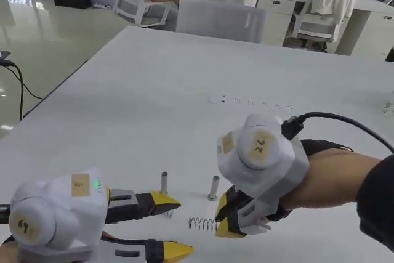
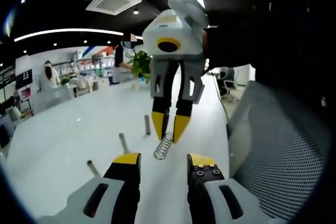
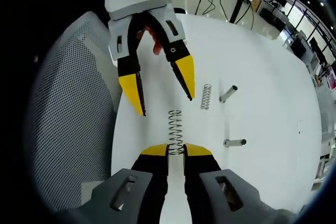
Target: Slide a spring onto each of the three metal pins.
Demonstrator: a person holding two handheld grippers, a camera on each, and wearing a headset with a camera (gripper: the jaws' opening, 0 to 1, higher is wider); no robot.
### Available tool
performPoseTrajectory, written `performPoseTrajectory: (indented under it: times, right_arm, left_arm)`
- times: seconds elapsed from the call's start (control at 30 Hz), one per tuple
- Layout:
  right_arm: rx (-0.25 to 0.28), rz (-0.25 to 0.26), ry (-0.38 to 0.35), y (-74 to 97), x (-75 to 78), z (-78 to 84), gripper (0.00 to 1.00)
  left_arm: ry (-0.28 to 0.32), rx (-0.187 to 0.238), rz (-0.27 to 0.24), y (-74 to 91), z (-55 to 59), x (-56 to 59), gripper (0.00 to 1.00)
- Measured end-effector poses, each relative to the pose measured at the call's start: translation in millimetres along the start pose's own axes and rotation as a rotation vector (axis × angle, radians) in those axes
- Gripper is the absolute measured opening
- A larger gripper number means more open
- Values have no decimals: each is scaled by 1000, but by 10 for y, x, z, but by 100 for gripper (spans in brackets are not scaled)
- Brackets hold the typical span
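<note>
The held spring [image 3: 176, 129] is pinched at one end between the closed tips of the right gripper [image 3: 177, 151]. Its coils stick out ahead of the jaws, low over the white table [image 1: 184, 90], and I cannot tell whether its free end touches the surface. A loose spring [image 3: 206, 96] lies flat on the table near the pins, close to one tip of the left gripper [image 2: 164, 159]. That gripper's jaws stand well apart with nothing between them, and it faces the right gripper across the held spring. In the left gripper view the far pin [image 2: 147, 124], the middle pin [image 2: 123, 142] and the near pin [image 2: 93, 168] stand in a row on the table, and each looks bare, with no coil round its shaft. The head view shows two of them upright just beyond the gripper tips, apart from both springs. So by my reading the task is at its very start: none of the three pins has its spring. The first spring is in hand but not yet over a pin. It lies roughly sideways, so it likely needs tipping upright and lining up with a pin top before it can slide down. After that comes the loose spring, and then a third; two springs are all I can count here
</note>
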State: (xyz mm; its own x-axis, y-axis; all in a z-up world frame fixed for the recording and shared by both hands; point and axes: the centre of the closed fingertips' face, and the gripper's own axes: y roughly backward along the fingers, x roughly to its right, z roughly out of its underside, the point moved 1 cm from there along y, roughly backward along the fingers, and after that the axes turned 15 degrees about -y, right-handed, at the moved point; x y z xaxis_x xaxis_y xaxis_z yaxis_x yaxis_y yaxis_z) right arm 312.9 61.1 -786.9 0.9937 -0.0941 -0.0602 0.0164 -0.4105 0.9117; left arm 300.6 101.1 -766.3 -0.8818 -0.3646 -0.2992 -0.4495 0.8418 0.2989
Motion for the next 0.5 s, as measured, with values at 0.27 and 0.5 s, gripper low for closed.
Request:
performPoseTrajectory:
  times: [0.27, 0.5]
  right_arm:
    - [-2, -19, 29, 14, -76, -21, 8]
    - [7, -34, 64, 20, -129, -56, 8]
  left_arm:
    - [-20, 6, 17, -26, -18, 34, 19]
    - [-32, 11, 28, -32, -24, 57, 12]
